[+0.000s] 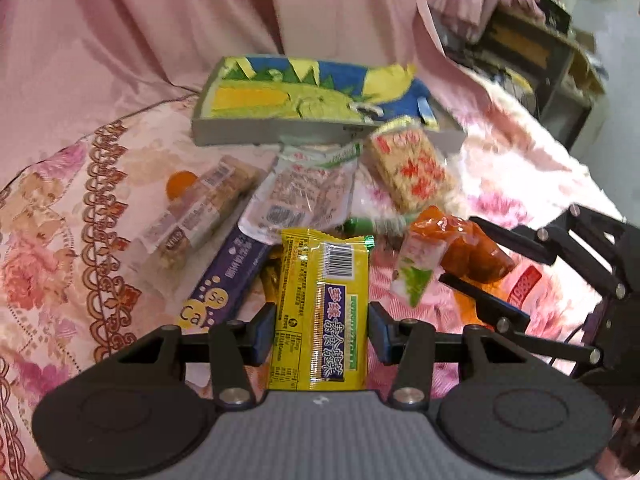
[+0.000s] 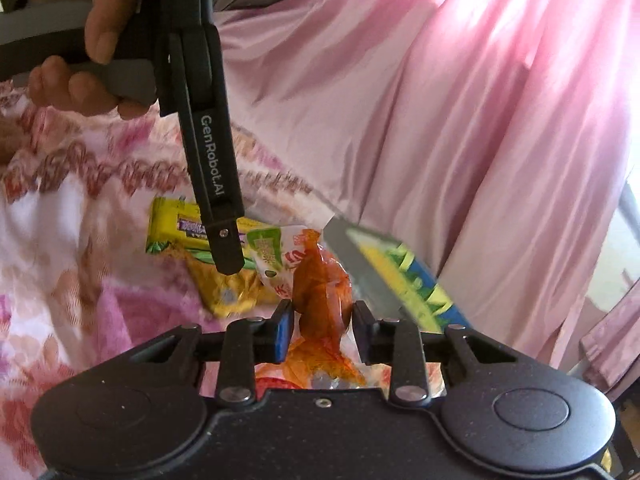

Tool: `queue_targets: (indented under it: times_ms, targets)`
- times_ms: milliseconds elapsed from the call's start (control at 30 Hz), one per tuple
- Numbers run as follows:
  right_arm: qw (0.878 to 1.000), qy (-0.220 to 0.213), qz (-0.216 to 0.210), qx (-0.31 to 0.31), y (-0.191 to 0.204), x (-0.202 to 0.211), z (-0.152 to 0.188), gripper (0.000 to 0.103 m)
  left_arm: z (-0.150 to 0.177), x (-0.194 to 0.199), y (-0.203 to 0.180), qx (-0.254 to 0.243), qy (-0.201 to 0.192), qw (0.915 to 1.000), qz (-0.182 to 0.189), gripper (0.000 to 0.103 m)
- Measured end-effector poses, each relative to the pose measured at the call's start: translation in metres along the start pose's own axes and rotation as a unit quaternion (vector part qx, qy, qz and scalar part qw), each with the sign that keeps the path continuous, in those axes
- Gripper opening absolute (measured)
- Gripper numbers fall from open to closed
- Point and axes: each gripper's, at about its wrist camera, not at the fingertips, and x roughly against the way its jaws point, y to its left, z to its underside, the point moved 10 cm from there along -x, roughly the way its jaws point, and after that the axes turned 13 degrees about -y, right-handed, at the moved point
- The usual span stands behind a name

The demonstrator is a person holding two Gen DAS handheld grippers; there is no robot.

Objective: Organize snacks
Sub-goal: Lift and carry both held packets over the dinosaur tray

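My left gripper (image 1: 322, 330) is shut on a yellow snack packet (image 1: 324, 280), pinching its long sides; the packet stands up between the pads. In the right wrist view, a hand holds that gripper (image 2: 224, 256) from the upper left, with the yellow packet (image 2: 176, 228) in it. My right gripper (image 2: 322, 328) is shut on a crinkled orange snack packet (image 2: 320, 288) with a white and green end. From the left wrist view this gripper (image 1: 460, 252) comes in from the right with the orange packet (image 1: 452, 236) in it. A blue, yellow and green box (image 1: 304, 96) lies behind the snack pile.
Loose snacks lie on the pink floral sheet (image 1: 60, 240): a purple box (image 1: 228, 280), a clear pack of bars (image 1: 200, 208), a white pouch (image 1: 304, 196), a red-patterned pack (image 1: 412, 168). A pink curtain (image 2: 440, 100) hangs behind. A dark shelf (image 1: 540, 60) stands far right.
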Motion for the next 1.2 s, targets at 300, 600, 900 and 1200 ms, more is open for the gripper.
queue_targets:
  times_ms: [300, 600, 900, 1200]
  targets:
    - [0.994, -0.031, 0.099, -0.026, -0.048, -0.006, -0.008, 0.033, -0.054, -0.003, 0.005, -0.001, -0.049, 0.9983, -0.03, 0.052]
    - [0.966, -0.03, 0.185, -0.179, -0.142, -0.044, 0.024, 0.033, -0.131, -0.051, -0.008, 0.021, -0.096, 0.994, -0.048, 0.052]
    - [0.924, -0.011, 0.237, -0.301, -0.224, -0.081, 0.094, 0.034, -0.204, -0.133, -0.024, 0.057, -0.107, 0.9907, -0.061, 0.053]
    - [0.889, 0.022, 0.234, -0.393, -0.262, -0.113, 0.152, 0.034, -0.207, -0.225, -0.047, 0.064, -0.066, 0.9923, -0.082, 0.052]
